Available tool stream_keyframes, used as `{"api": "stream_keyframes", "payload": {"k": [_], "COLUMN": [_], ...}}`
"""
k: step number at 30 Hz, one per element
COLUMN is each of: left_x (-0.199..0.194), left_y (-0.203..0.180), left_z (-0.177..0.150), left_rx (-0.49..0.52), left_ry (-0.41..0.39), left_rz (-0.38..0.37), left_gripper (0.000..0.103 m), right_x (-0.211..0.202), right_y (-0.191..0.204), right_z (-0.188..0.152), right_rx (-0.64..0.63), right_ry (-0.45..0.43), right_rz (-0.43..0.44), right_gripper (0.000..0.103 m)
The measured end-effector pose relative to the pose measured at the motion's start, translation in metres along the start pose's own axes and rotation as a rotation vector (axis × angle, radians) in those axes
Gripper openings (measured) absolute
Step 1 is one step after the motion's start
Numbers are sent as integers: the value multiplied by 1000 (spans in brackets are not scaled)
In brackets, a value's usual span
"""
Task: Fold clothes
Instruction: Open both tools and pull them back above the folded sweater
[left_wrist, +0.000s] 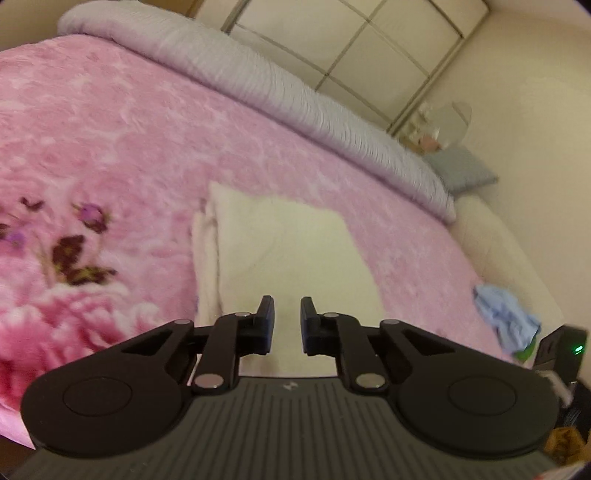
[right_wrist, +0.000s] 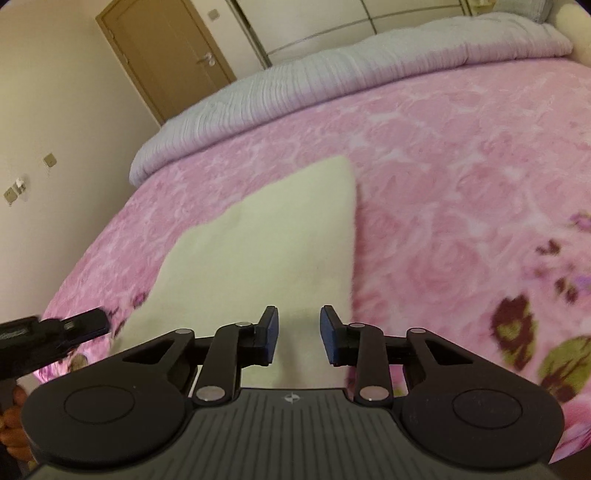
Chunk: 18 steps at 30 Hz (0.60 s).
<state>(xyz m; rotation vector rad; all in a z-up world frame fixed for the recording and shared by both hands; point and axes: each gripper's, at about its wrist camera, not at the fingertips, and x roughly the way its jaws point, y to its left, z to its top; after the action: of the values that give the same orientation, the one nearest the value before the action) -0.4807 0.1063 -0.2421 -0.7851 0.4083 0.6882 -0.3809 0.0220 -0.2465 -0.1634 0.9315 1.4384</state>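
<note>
A cream folded garment (left_wrist: 284, 251) lies flat on the pink floral blanket (left_wrist: 110, 147), with layered edges showing on its left side. My left gripper (left_wrist: 287, 325) is open and empty, hovering above the garment's near edge. In the right wrist view the same cream garment (right_wrist: 273, 236) lies on the blanket (right_wrist: 443, 166). My right gripper (right_wrist: 298, 334) is open and empty above the garment's near end. The left gripper's finger (right_wrist: 85, 321) shows at the left edge of that view.
A grey rolled duvet (left_wrist: 258, 85) runs along the far side of the bed. A crumpled light blue cloth (left_wrist: 506, 317) lies near the bed's right edge. A wardrobe (left_wrist: 369, 44) and a brown door (right_wrist: 166, 55) stand behind.
</note>
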Motion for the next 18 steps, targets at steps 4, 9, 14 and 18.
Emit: {"api": "stream_keyframes", "payload": {"k": [4,9,14,18], "left_x": [23,21,7,-3], "left_y": [15,6,-13,-23], "left_z": [-18,-17,-15,-16], "left_rx": [-43,-23,18,33], "left_ry": [49,62,69,72], "left_rz": [83,123,165,179], "left_gripper": [3,3,4,6], "right_x": [6,12,8,0], "right_y": [10,20,26,34], "right_z": [-13,-18,-9,-6], "right_rx": [-75,-160,-110,-93], "right_ry": [21,57,98,117], "right_rz": [-29,-84,-133,-166], "right_gripper": [32,35,37,48]}}
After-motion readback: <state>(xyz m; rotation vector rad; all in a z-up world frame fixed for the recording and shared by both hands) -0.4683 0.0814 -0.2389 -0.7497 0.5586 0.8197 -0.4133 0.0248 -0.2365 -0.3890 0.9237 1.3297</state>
